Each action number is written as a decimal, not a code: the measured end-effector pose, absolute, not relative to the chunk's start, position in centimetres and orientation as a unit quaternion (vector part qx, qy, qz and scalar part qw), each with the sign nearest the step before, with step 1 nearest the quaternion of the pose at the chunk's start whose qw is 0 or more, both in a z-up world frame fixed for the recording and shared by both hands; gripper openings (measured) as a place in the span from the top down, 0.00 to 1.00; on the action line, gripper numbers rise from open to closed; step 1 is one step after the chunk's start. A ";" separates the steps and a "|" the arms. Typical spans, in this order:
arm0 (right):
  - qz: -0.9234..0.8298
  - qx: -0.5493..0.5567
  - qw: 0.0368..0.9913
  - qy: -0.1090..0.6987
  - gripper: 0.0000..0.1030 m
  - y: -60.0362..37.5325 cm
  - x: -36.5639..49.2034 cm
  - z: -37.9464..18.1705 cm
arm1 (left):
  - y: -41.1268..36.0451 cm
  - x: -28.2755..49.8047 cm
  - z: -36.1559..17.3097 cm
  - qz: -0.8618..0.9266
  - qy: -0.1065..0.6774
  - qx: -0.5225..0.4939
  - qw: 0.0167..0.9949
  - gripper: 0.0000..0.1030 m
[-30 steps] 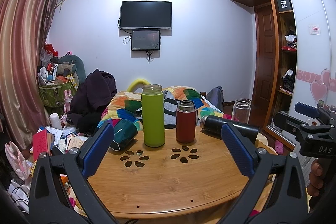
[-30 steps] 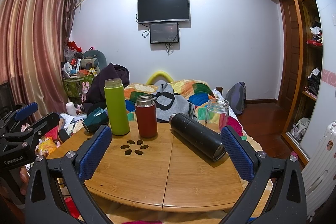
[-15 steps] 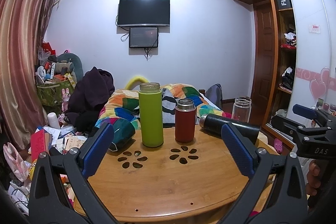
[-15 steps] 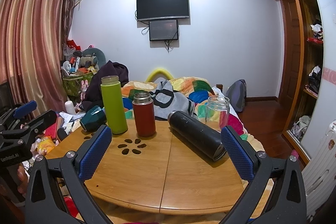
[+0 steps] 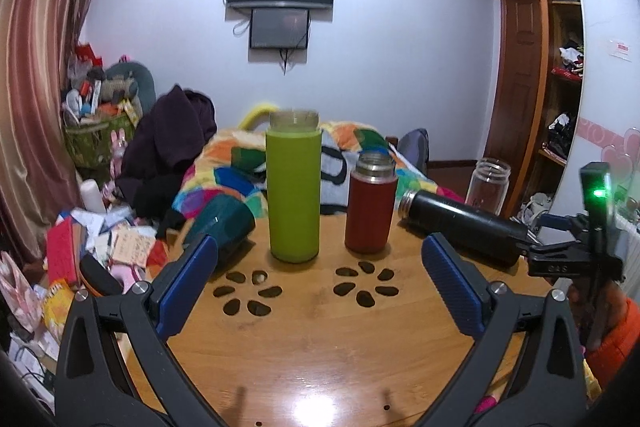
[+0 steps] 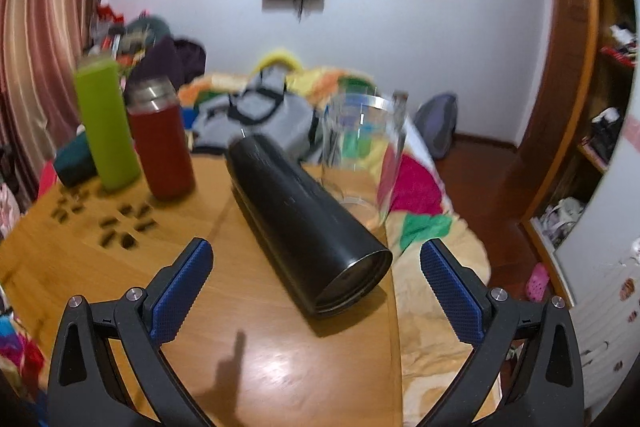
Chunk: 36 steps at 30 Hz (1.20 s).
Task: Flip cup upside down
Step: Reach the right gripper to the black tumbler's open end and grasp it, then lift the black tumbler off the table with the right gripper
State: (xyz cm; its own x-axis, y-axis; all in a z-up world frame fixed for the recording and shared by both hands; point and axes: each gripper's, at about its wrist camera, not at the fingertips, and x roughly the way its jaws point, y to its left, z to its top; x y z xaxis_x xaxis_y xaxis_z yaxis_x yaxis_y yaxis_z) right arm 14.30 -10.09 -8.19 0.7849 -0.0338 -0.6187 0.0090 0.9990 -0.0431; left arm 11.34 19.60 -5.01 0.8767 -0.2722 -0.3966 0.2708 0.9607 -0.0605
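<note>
On the round wooden table (image 5: 312,347) stand a tall green cup (image 5: 294,187) and a shorter red cup (image 5: 370,205), both upright. A black cup (image 5: 464,227) lies on its side at the right, and a dark teal cup (image 5: 222,225) lies on its side at the left. A clear glass cup (image 6: 362,157) stands upright at the table's far right edge. My left gripper (image 5: 318,273) is open and empty, in front of the green and red cups. My right gripper (image 6: 316,287) is open and empty, its jaws on either side of the black cup's (image 6: 308,227) near end.
Beyond the table is a bed with a colourful blanket (image 5: 224,171). Clutter and papers (image 5: 112,239) fill the floor at the left. A wardrobe (image 5: 560,107) stands at the right. The table (image 6: 248,367) drops off close to the right gripper's right finger.
The right gripper has moved forward and to the right, closing in on the lying black cup; its view is blurred by motion. The left gripper has moved closer to the cups.
</note>
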 end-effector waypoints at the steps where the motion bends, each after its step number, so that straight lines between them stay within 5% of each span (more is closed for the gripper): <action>1: -0.001 -0.017 0.942 0.336 0.00 -10.5 15.0 -8.7 | 19.5 11.8 -5.3 -0.139 0.212 -0.002 0.967 0.00; 12: 0.054 -0.054 0.911 0.405 0.03 -10.0 18.1 -10.1 | 18.5 13.4 -7.3 -0.140 0.246 0.006 0.959 0.00; 16: 0.064 -0.049 0.912 0.401 0.32 -10.1 17.7 -9.8 | 18.1 13.0 -7.4 -0.141 0.243 0.021 0.959 0.00; 20: 0.076 -0.050 0.914 0.396 0.38 -9.7 16.9 -9.4 | 17.9 12.8 -7.4 -0.144 0.244 0.023 0.959 0.00; 36: 0.075 -0.041 0.924 0.372 0.40 -6.8 9.4 -9.0 | 18.7 10.8 -6.9 -0.145 0.238 0.014 0.960 0.00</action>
State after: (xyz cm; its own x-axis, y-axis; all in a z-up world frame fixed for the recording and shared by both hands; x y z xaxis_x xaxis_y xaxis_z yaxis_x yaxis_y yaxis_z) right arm 9.41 -6.84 -8.97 0.7116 0.1071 -0.6944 -0.1686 0.9855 -0.0208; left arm 10.84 18.69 -6.95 0.8446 -0.2708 -0.4619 0.2846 0.9578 -0.0412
